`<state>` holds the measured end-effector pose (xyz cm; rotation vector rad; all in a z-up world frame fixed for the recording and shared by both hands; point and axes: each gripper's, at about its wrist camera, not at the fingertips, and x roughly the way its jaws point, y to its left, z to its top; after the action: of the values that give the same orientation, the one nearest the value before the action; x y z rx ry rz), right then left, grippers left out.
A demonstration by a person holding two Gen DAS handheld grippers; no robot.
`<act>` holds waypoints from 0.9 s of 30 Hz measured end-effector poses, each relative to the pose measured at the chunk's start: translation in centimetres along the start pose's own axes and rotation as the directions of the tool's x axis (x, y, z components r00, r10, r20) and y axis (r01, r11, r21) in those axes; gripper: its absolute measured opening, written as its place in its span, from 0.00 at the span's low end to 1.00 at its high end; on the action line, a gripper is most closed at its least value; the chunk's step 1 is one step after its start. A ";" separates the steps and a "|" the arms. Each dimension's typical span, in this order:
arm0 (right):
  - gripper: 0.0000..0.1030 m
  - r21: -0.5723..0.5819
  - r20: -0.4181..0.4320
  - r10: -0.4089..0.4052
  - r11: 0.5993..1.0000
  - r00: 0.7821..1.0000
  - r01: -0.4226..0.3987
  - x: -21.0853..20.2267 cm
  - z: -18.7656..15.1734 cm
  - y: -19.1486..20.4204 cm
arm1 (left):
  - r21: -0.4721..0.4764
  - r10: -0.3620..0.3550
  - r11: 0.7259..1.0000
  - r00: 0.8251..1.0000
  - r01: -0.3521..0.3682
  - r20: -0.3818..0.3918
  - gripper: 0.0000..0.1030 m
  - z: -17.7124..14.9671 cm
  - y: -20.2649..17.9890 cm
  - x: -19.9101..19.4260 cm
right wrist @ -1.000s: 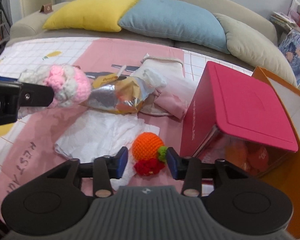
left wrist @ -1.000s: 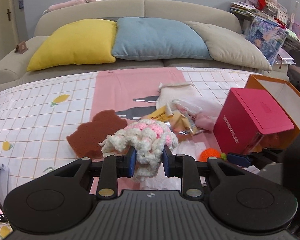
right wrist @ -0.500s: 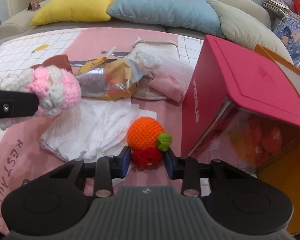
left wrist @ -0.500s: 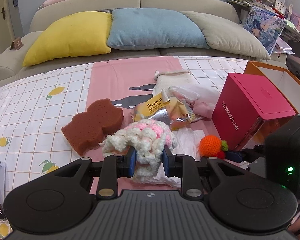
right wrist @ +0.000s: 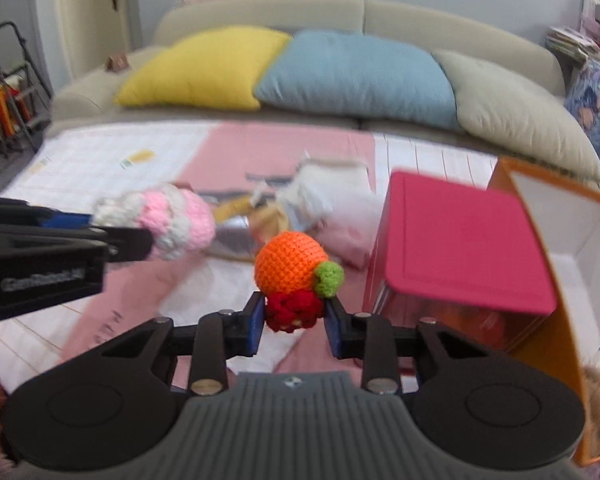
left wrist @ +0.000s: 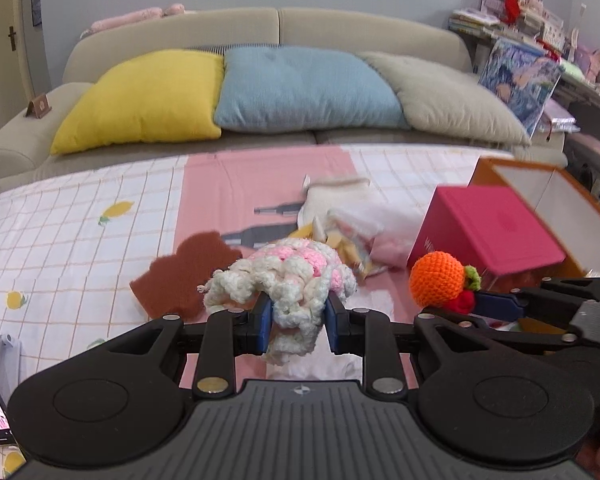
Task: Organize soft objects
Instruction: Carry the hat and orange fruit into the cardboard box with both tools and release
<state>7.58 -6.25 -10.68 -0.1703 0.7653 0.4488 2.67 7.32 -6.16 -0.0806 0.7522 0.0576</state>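
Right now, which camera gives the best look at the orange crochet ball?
The right wrist view: the orange crochet ball sits centred just above the right gripper, whose jaws are closing on its red base. The left wrist view shows it smaller, off to the right.

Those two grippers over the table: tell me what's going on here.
A person is sorting soft things with a handheld gripper in each hand. The left gripper is clamped on a pink and white crochet piece, held above the tablecloth. The right gripper has its jaws closing on the red part of an orange crochet fruit, which is off the table. A pink box and an open orange box lie to the right. A brown sponge and wrappers remain on the cloth.
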 end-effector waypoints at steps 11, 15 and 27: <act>0.30 0.070 0.058 -0.035 0.997 0.998 0.031 -6.4 1.6 -5.5 | 0.017 -0.107 0.994 0.993 0.106 0.053 0.29 3.8 -3.3 -3.2; 0.30 0.086 0.053 -0.098 0.992 0.994 0.093 -7.9 1.8 -9.0 | 0.071 -0.189 0.980 0.979 0.184 0.078 0.29 5.6 -5.8 -3.0; 0.30 -0.082 -0.053 -0.208 0.976 0.977 0.203 -8.4 0.9 -18.8 | 0.399 -0.426 0.818 0.902 0.415 -0.066 0.29 9.4 -18.7 1.5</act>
<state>11.32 -25.50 -4.38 -0.3329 0.7821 0.2770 11.66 -10.39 0.59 0.1514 0.6921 -0.5232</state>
